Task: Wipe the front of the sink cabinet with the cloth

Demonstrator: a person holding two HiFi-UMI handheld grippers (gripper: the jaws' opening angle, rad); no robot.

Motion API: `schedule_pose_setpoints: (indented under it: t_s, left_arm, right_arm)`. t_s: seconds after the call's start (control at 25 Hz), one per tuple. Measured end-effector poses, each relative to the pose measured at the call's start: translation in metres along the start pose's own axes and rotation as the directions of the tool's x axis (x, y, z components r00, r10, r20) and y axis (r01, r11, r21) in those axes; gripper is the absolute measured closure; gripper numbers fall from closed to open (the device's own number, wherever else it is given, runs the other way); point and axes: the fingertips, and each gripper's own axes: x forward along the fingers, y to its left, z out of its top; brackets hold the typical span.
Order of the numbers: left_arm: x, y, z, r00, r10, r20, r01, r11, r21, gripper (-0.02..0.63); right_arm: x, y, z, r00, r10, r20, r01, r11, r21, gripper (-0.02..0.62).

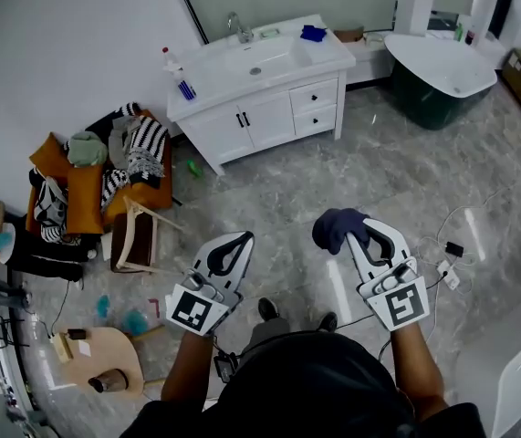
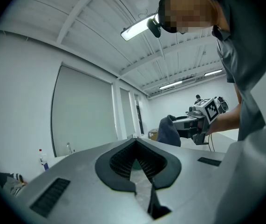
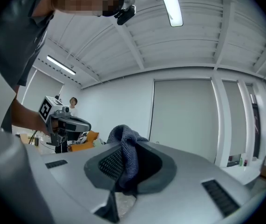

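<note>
The white sink cabinet (image 1: 269,112) stands against the far wall, well away from both grippers, its doors and drawers facing me. My right gripper (image 1: 369,237) is shut on a dark blue cloth (image 1: 337,228), which bunches out past the jaw tips. In the right gripper view the cloth (image 3: 128,157) hangs between the black pads (image 3: 105,164). My left gripper (image 1: 227,250) is shut with nothing in it, level with the right one over the marble floor. The left gripper view shows its pads (image 2: 119,164) meeting at the tip, and the cloth (image 2: 169,130) off to the right.
A dark green bathtub (image 1: 442,71) sits right of the cabinet. A pile of clothes and orange cushions (image 1: 96,176) and a wooden stool (image 1: 137,235) lie at the left. Cables and a power strip (image 1: 449,265) trail at the right. A spray bottle (image 1: 176,69) stands on the counter.
</note>
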Motion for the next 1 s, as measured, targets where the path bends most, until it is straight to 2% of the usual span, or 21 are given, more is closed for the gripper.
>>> schedule_pose_setpoints:
  t_s: [0.2, 0.56, 0.8, 1.0]
  left_arm:
    - [0.002, 0.039, -0.01, 0.999, -0.033, 0.036, 0.034, 0.999, -0.024, 0.601]
    - [-0.022, 0.127, -0.021, 0.996, -0.063, 0.07, 0.064, 0.998, -0.014, 0.601]
    - [-0.033, 0.17, -0.028, 0.994, -0.051, 0.1, 0.057, 0.996, -0.062, 0.601]
    - [-0.026, 0.187, -0.038, 0.997, -0.023, 0.08, 0.03, 0.996, -0.084, 0.601]
  right_arm:
    - [0.029, 0.003, -0.001, 0.997, -0.07, -0.032, 0.07, 0.998, -0.006, 0.551]
    - [0.096, 0.026, 0.009, 0.983, -0.167, -0.079, 0.164, 0.986, -0.041, 0.551]
    - [0.134, 0.04, 0.015, 0.981, -0.174, -0.087, 0.172, 0.984, -0.038, 0.551]
    - [0.151, 0.032, 0.004, 0.983, -0.151, -0.106, 0.148, 0.988, -0.039, 0.551]
